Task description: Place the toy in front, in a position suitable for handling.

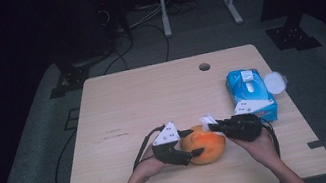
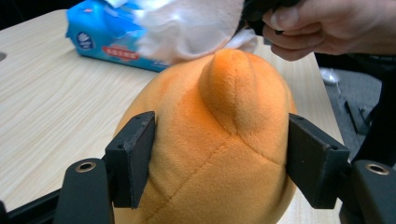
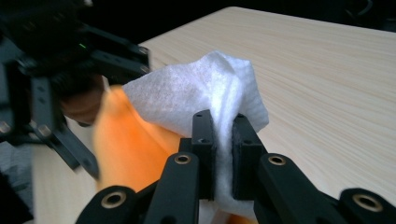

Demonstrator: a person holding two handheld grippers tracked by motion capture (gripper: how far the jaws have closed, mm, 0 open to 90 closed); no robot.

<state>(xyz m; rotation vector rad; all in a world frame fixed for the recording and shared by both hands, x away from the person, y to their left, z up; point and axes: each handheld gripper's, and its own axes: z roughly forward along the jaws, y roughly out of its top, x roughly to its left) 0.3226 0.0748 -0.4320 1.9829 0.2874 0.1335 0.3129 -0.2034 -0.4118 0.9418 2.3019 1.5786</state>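
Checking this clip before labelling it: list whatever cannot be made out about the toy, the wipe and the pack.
- Round orange plush toy: its underside and far side are hidden by its own body and the left gripper in the left gripper view; blurred in the right gripper view.
- White wet wipe: its lower end is hidden between the right gripper jaws.
- Blue wipes pack: print too small in the high view.

A light wooden table fills the frame's centre. An orange plush toy lies lower centre. A blue wet-wipe pack rests right of centre.
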